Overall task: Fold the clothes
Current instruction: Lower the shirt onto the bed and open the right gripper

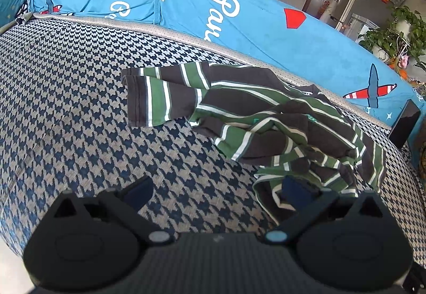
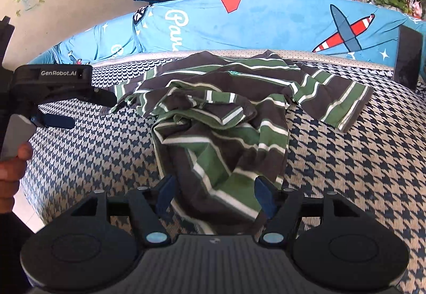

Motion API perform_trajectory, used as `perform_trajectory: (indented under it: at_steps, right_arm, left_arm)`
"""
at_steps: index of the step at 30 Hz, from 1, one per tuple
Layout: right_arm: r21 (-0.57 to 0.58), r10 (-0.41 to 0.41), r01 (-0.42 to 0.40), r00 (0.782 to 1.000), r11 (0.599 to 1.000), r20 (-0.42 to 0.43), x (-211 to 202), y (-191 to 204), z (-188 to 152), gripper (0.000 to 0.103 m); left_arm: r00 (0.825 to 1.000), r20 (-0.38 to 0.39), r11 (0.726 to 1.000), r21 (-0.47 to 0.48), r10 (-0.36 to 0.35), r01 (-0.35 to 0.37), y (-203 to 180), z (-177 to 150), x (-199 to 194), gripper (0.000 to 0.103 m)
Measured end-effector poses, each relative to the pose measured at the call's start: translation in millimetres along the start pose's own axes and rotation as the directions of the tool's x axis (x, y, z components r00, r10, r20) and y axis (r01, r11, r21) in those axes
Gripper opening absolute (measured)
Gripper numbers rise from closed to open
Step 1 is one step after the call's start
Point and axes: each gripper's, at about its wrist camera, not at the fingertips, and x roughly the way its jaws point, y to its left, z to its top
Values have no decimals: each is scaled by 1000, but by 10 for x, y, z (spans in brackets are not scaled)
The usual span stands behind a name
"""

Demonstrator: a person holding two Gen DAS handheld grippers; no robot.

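The striped shirt point(image 2: 218, 118) is lying crumpled between the right gripper's point(image 2: 217, 196) spread jaws, seemingly released; the left gripper point(image 1: 213, 192) is gaping beside it.

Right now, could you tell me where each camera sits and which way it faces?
Left wrist: on the left gripper, tilted down across the checked seat at the striped shirt; its own open fingers show.
Right wrist: on the right gripper, facing the shirt, cloth between its open fingers; the left gripper and a hand show at left.
Both share the shirt, seat and blue cover.
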Motion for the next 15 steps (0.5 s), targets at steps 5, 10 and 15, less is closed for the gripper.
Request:
perform_trajectory:
  at_steps: [5,10,15]
  right_arm:
    - [-53,-65,65,998,996,-6,-121,105,-246,70]
    - [-61,-159,157,987,986,-14,-30,88,-339,70]
    - [-4,-207,207,978,978,24,10,38,-377,56]
  left_arm:
    - [1000,-8,1000,-11,-15,15,66,-124,-79,103]
    - [1000,-10,1000,-17,-23,22,89,-255,-141,103]
    - [1000,-13,1000,-11,-22,22,75,-379,-158,103]
